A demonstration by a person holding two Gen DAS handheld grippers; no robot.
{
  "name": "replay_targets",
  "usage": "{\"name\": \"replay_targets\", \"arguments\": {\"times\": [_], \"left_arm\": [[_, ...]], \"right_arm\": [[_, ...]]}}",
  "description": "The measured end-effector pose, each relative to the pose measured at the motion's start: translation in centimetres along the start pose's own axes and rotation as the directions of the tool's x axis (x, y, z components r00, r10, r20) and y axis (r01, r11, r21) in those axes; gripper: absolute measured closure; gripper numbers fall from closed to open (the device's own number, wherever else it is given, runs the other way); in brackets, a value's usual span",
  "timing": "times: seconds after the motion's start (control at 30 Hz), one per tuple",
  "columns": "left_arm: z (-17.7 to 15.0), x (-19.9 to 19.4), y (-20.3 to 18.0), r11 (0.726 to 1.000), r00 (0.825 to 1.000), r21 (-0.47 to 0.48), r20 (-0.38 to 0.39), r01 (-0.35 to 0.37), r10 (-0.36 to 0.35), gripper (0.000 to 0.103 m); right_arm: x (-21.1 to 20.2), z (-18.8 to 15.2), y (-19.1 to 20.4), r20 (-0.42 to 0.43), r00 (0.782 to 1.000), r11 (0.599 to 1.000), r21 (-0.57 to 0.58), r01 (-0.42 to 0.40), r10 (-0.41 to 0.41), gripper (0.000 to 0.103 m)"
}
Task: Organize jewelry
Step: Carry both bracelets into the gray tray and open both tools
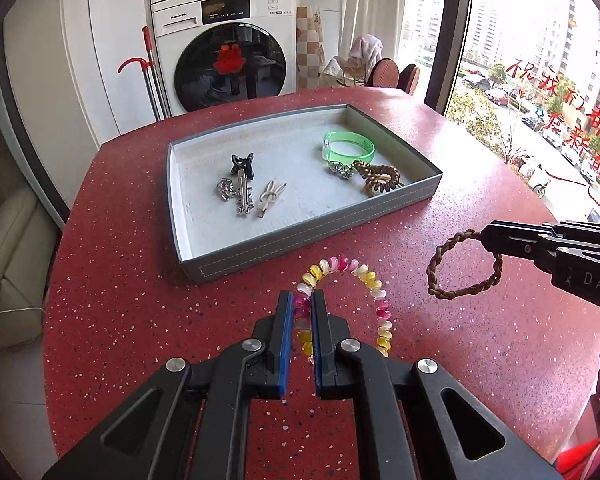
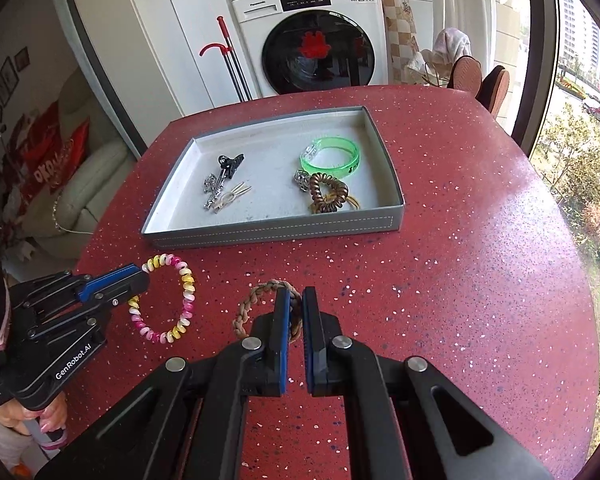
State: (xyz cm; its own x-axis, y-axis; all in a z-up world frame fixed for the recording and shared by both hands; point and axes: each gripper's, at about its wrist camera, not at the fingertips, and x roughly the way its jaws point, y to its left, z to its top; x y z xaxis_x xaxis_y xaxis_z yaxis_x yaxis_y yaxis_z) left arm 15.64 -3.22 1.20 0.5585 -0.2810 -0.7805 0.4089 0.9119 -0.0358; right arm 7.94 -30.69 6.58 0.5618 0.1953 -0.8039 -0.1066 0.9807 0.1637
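A red speckled table [image 1: 140, 320] bears a grey tray [image 1: 300, 240], green bangle [image 1: 348, 146] and pink-yellow-white coil tie [image 2: 180, 276].

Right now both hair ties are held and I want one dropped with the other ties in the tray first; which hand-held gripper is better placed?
Probably the right hand-held gripper: its brown braided tie hangs nearer the tray's right side, where the brown coil tie lies.

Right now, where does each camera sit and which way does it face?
Left wrist: on the left gripper, facing down-forward at the grey rectangular tray; pinches the pink-yellow spiral hair tie.
Right wrist: on the right gripper, same heading; pinches the brown braided hair tie; a hand shows.
Shared: tray, both ties, red speckled table.
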Motion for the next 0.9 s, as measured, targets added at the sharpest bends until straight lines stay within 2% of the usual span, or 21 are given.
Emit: {"name": "replay_targets", "arguments": {"times": [0.5,0.7,0.9], "left_arm": [[4.0,0.0,2.6,0.997,0.998,-0.071,0.06,-0.031,0.035,0.077],[6.1,2.0,3.9,0.992,0.997,-0.115,0.057,-0.052,0.059,0.077],[7.2,5.2,4.5,0.988,0.996,-0.132,0.01,-0.082,0.084,0.077]], "right_arm": [[0.6,5.1,0.0,0.048,0.998,0.999,0.022,-0.041,0.04,0.096],[3.2,7.3,-0.2,0.039,0.998,0.998,0.047,-0.048,0.046,0.096],[6.3,8.5,-0.4,0.018,0.999,0.997,0.066,-0.044,0.043,0.096]]}}
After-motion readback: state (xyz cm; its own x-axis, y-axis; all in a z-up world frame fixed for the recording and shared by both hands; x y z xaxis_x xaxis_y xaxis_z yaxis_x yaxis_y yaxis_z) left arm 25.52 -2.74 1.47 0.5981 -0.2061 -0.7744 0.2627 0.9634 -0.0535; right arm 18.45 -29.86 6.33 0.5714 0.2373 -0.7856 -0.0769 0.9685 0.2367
